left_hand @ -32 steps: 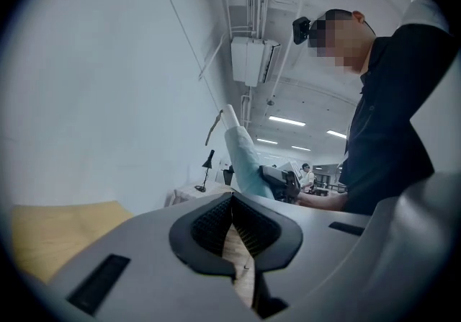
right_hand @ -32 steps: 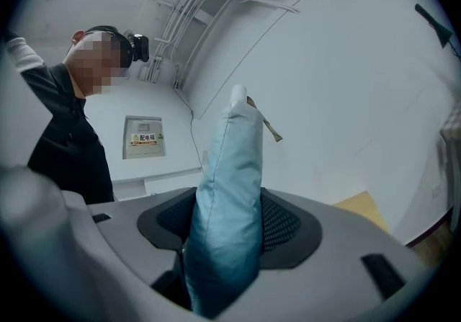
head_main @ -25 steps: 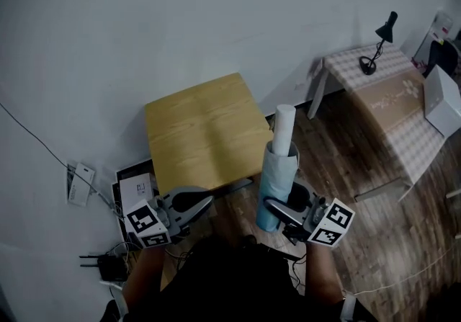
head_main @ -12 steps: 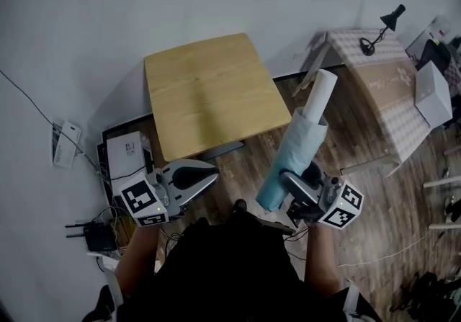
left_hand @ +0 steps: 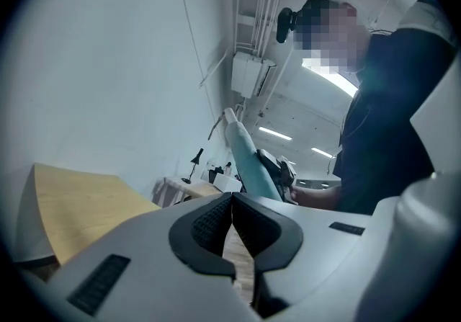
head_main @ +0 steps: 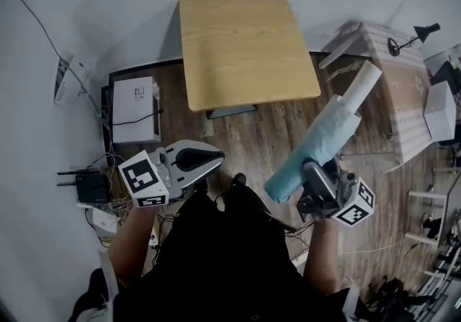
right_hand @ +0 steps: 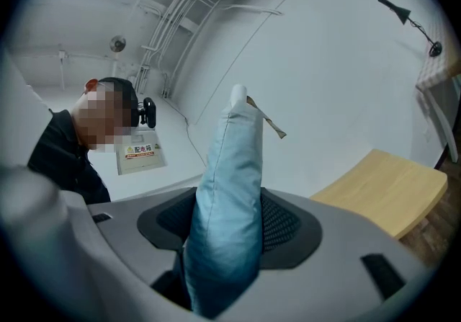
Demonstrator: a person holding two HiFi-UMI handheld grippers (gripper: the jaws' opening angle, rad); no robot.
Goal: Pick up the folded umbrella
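Starting close in, beside the dark-clad body: left tongs [head_main: 216,159] pinched shut, pad against pad, nothing between. Confirmed only in the left gripper view; from overhead, just a pale closed beak.

Across to the right tongs [head_main: 314,173], clamped on the folded umbrella [head_main: 323,142] in its pale blue sleeve. Held in the air above the wooden floor [head_main: 266,133], slanting up and away to its white end [head_main: 364,81].

Switching to the right gripper view: black ribbed pads [right_hand: 282,225] squeezing the sleeve from both sides, a detail lost from above. Also there and nowhere else, a sign [right_hand: 140,155] on the wall.

Back to the head view for floor level: white box [head_main: 135,101] and black router [head_main: 91,186] by the wall on the left, caught by neither camera on the tongs.

Further out, bare wooden tabletop [head_main: 245,47], well apart from the umbrella and glimpsed at the edge of both gripper views.

Farthest right, a checked-cloth table [head_main: 403,86] with a black lamp [head_main: 416,34].
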